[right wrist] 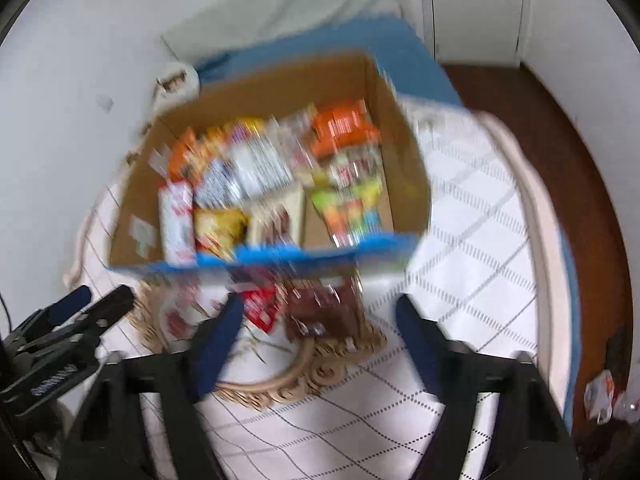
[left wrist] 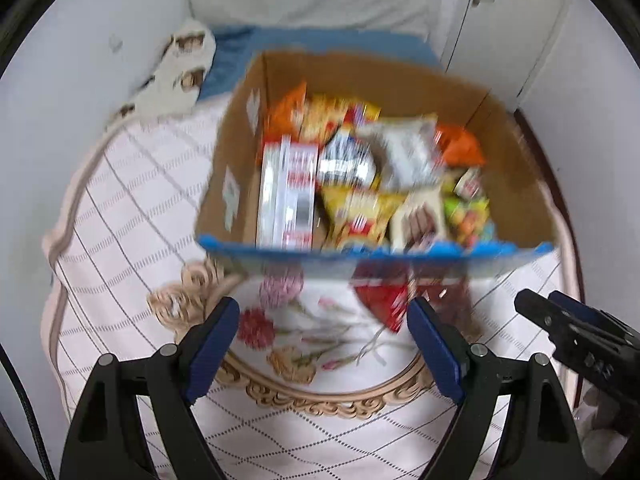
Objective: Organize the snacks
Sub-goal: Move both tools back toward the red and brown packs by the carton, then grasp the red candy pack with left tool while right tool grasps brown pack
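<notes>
Quilted pink cloth with a floral medallion lies under our left gripper, blue pads apart on nothing. Ahead sits our cardboard box, blue-edged and crammed with glossy snack packets. A red packet lies beside it. Our right gripper stands parted and empty.

- I see a round table under a pale pink cloth with a grey diamond grid and a floral medallion in its middle.
- Behind it is a white wall, scuffed and chipped in places.
- A blue fabric lies at the far edge, with a white sheet above it.
- White cabinet doors stand at the right.
- The floor is dark reddish-brown.
- Some crumpled litter lies on it at the right.
</notes>
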Demonstrator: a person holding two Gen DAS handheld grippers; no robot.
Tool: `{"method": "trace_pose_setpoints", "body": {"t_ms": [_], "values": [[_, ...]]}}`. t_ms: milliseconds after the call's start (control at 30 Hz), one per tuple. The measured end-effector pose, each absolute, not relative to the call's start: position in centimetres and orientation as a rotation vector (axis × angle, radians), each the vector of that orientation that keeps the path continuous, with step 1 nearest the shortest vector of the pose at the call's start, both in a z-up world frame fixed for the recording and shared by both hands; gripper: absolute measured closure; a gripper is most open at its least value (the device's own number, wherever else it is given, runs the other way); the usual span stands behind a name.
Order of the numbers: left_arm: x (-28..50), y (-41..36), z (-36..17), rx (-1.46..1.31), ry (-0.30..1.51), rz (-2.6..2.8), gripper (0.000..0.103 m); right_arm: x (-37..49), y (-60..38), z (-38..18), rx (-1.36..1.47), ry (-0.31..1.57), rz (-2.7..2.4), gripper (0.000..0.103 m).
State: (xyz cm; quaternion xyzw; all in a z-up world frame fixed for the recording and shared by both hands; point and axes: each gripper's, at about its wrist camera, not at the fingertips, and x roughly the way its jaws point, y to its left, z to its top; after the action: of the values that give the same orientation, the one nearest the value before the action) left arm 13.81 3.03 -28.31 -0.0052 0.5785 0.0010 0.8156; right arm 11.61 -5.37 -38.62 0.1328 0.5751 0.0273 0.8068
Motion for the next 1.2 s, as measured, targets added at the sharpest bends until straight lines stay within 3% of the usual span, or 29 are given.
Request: {"method": "trace_pose_setpoints", "body": {"t_ms": [133, 200, 367, 667, 733, 800, 1000, 1067, 1133, 1200], "values": [[13.6, 3.3, -32.3, 0.003, 1.332, 0.029, 0.017, 12.4, -5.9, -44.2, 0.352, 1.314, 0.072, 0.032], [13.4, 3.7, -33.6, 0.0, 1.364, 0.045, 0.017, 13.0, -6.1, -46.9, 0.401, 1.343, 0.068, 0.023], [13.0, 4.4, -35.6, 0.013, 1.411, 0.087, 0.017, 13.9, -6.3, -50.9, 0.457, 1.346, 0.047, 0.022], [12.5, 4.2, -36.7, 0.004, 1.431, 0.093, 0.017, 12.0, -4.0, -50.6, 0.432, 1.417, 0.19, 0.025], [12.6, 4.2, -36.9, 0.003, 1.435, 0.095, 0.017, 12.0, -3.9, -50.2, 0.398, 1.374, 0.155, 0.012], [12.7, 4.1, -37.5, 0.007, 1.44, 0.097, 0.017, 12.7, -3.6, -50.5, 0.391, 1.362, 0.131, 0.01], [13.1, 4.1, -38.8, 0.007, 1.463, 0.118, 0.017, 14.3, -0.4, -52.1, 0.296, 1.36, 0.048, 0.011], [13.1, 4.1, -39.0, 0.0, 1.468, 0.118, 0.017, 13.8, 0.3, -52.4, 0.24, 1.362, 0.044, 0.018], [13.4, 3.7, -39.3, -0.01, 1.473, 0.109, 0.017, 12.9, 0.5, -52.4, 0.179, 1.364, 0.061, 0.032], [13.5, 3.1, -39.5, -0.023, 1.475, 0.092, 0.017, 12.0, -0.3, -52.4, 0.168, 1.377, 0.065, 0.032]]}}
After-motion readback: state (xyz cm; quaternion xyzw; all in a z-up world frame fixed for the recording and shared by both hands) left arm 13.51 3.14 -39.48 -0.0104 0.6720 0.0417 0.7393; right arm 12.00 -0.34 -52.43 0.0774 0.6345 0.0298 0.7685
